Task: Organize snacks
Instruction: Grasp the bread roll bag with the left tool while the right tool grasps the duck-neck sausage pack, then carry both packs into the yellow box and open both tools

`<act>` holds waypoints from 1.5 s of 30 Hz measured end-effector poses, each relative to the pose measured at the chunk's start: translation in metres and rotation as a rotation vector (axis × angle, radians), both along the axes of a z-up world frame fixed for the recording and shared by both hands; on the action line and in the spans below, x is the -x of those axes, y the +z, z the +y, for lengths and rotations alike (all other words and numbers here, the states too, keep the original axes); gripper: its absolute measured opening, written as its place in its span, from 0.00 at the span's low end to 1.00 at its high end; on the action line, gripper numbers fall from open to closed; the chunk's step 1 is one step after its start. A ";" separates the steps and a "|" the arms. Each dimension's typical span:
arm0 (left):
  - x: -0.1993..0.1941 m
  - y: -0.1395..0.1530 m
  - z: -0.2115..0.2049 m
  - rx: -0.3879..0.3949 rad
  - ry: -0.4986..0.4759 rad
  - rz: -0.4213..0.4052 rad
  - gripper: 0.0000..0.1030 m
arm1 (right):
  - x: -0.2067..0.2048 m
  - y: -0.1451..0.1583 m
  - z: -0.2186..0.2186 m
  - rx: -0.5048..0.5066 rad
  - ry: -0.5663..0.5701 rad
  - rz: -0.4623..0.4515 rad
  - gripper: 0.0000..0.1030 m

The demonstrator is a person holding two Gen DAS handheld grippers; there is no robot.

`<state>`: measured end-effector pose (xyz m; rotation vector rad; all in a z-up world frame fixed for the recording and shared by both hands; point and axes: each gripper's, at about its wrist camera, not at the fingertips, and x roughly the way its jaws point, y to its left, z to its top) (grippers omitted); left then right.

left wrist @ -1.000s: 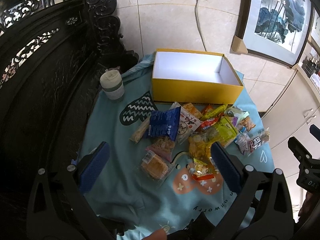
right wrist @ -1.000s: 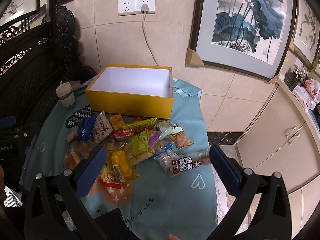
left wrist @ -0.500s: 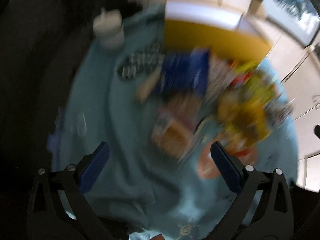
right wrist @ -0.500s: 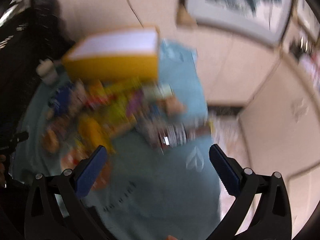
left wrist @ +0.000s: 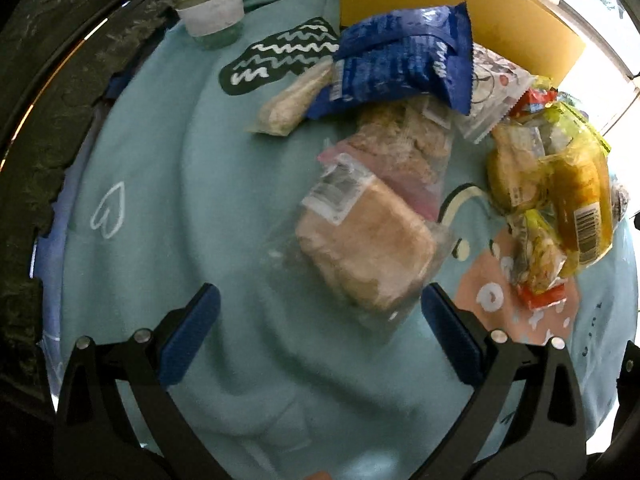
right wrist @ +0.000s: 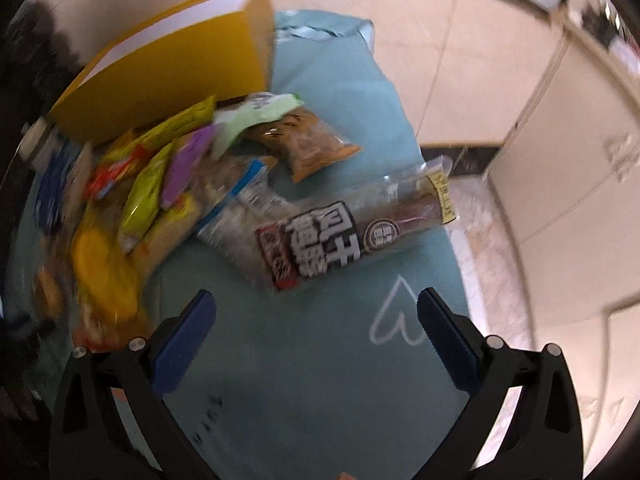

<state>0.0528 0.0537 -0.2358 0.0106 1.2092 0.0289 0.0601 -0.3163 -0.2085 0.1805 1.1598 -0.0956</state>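
A heap of snack packets lies on a light blue cloth (left wrist: 168, 184) in front of a yellow box (left wrist: 460, 4) (right wrist: 168, 76). In the left wrist view my left gripper (left wrist: 320, 334) is open, low over the cloth, just short of a clear-wrapped tan cake (left wrist: 364, 248). Behind the cake lie a pink-backed packet (left wrist: 404, 148), a blue bag (left wrist: 400, 60) and a yellow packet (left wrist: 576, 192). In the right wrist view my right gripper (right wrist: 316, 332) is open just short of a long clear packet with black-and-white print (right wrist: 332, 236). Both grippers hold nothing.
A lidded white cup (left wrist: 210, 4) stands at the back left by a dark carved wooden frame (left wrist: 36, 128). An orange packet (right wrist: 316, 146) and green and purple packets (right wrist: 168, 176) crowd the pile. The cloth's right edge (right wrist: 448, 236) drops to a tiled floor and pale cabinets (right wrist: 568, 184).
Both grippers have dropped and moved forward towards the snack pile, which now looms larger. The left one has closed in on the tan cake, the right one on the long printed packet.
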 end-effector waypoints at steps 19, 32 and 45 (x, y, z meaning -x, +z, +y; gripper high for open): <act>-0.027 -0.018 -0.010 0.018 -0.004 -0.049 0.72 | -0.043 -0.030 -0.012 0.012 0.160 0.018 0.73; -0.026 -0.024 -0.005 0.015 -0.030 -0.089 0.81 | -0.067 -0.042 -0.022 0.081 -0.025 0.079 0.49; 0.008 0.018 -0.013 0.170 -0.146 -0.185 0.34 | -0.016 0.016 -0.019 -0.072 0.204 -0.014 0.30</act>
